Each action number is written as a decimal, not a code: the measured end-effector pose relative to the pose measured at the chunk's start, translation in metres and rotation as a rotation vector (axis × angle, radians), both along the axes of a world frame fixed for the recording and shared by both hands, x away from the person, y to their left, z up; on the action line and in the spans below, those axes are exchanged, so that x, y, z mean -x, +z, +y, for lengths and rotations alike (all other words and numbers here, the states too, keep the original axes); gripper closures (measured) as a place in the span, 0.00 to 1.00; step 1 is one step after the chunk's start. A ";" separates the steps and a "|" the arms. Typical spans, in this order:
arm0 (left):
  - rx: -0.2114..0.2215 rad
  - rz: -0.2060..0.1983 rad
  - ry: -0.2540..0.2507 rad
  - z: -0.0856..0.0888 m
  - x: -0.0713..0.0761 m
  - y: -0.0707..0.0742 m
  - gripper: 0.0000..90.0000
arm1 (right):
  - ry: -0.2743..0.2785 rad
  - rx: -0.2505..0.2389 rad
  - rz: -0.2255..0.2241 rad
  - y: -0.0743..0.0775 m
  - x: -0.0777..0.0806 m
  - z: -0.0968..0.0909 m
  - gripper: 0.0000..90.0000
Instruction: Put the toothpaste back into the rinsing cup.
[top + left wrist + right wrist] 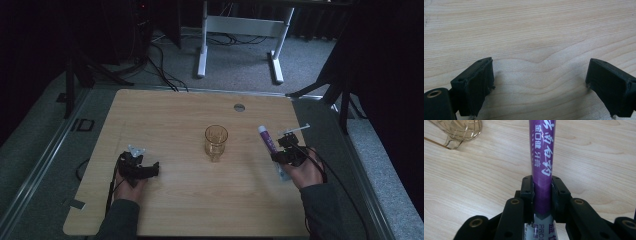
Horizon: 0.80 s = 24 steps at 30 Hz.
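In the high view, the right gripper clamps a slim purple tube whose capped end juts beyond the fingers, with an amber ribbed glass well apart to their left on the pale wood-grain table. The left gripper view shows the left gripper spread wide over bare wood. In the right gripper view, the black fingers pinch the glossy tube on both sides.

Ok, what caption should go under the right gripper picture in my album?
Right gripper clamped shut on a purple tube, above the wooden table, amber glass nearby.

purple white-lettered tube, amber glass, black jaws
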State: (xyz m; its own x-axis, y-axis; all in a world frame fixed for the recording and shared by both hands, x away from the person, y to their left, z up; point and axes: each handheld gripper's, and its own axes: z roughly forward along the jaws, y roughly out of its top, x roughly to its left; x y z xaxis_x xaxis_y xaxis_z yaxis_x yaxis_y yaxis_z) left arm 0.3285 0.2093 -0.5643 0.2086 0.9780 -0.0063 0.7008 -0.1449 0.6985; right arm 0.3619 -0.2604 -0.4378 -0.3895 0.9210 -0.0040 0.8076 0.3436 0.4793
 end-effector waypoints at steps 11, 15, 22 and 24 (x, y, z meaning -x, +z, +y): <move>0.003 -0.002 0.003 0.000 0.000 0.000 0.09 | 0.031 -0.003 -0.017 0.008 -0.002 0.005 0.83; 0.002 -0.001 0.002 0.000 0.000 0.000 0.09 | 0.052 0.005 -0.022 0.011 -0.002 0.007 0.84; 0.002 -0.001 0.002 0.000 0.000 0.000 0.09 | 0.078 0.007 -0.027 0.015 -0.004 0.010 0.83; 0.002 -0.001 0.002 0.000 0.000 0.000 0.09 | 0.086 0.008 -0.029 0.016 -0.004 0.011 0.83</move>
